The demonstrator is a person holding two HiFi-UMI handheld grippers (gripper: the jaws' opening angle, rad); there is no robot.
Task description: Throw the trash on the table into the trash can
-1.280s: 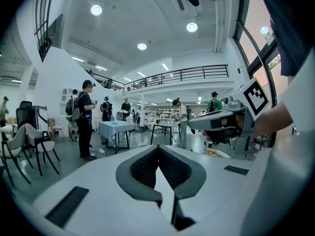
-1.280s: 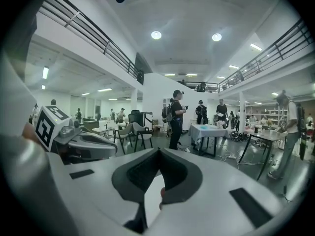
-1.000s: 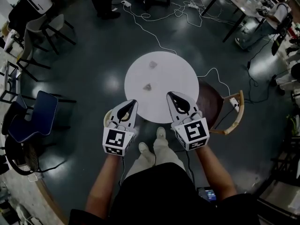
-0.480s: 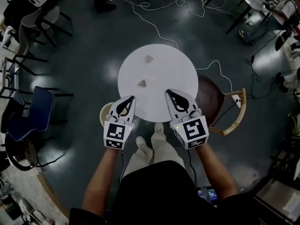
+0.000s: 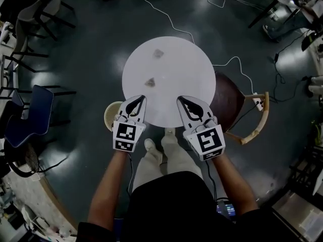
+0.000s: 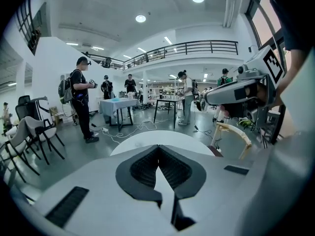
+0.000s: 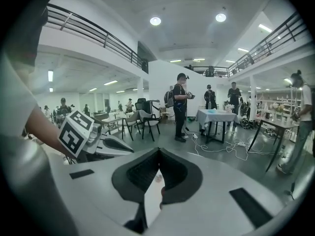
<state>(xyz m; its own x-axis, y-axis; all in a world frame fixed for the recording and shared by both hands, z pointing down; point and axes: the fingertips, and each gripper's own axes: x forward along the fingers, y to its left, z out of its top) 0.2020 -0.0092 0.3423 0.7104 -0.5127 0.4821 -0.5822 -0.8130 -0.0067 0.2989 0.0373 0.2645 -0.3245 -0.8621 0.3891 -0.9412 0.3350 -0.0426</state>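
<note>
Two small crumpled grey scraps of trash lie on the round white table [image 5: 186, 69]: one near the far edge [image 5: 158, 53], one nearer the middle [image 5: 150, 82]. A pale woven trash can [image 5: 110, 116] stands on the floor at the table's near left. My left gripper [image 5: 142, 98] hovers at the table's near left edge, partly over the can, shut and empty. My right gripper [image 5: 180, 99] hovers at the near right edge, also shut and empty. In the left gripper view the jaws [image 6: 158, 147] meet in front of the table [image 6: 147, 142]. The right gripper view shows closed jaws [image 7: 158, 151].
A wooden chair [image 5: 242, 112] with a dark seat stands against the table's right side. A blue chair [image 5: 31, 116] and dark chairs stand at the left. White cables [image 5: 166, 14] run over the floor beyond the table. The person's legs and shoes are below the table's near edge.
Both grippers have sunk and moved forward to the table's near edge. The head view has tipped down, so the table sits higher in the picture. The jaws stay shut.
</note>
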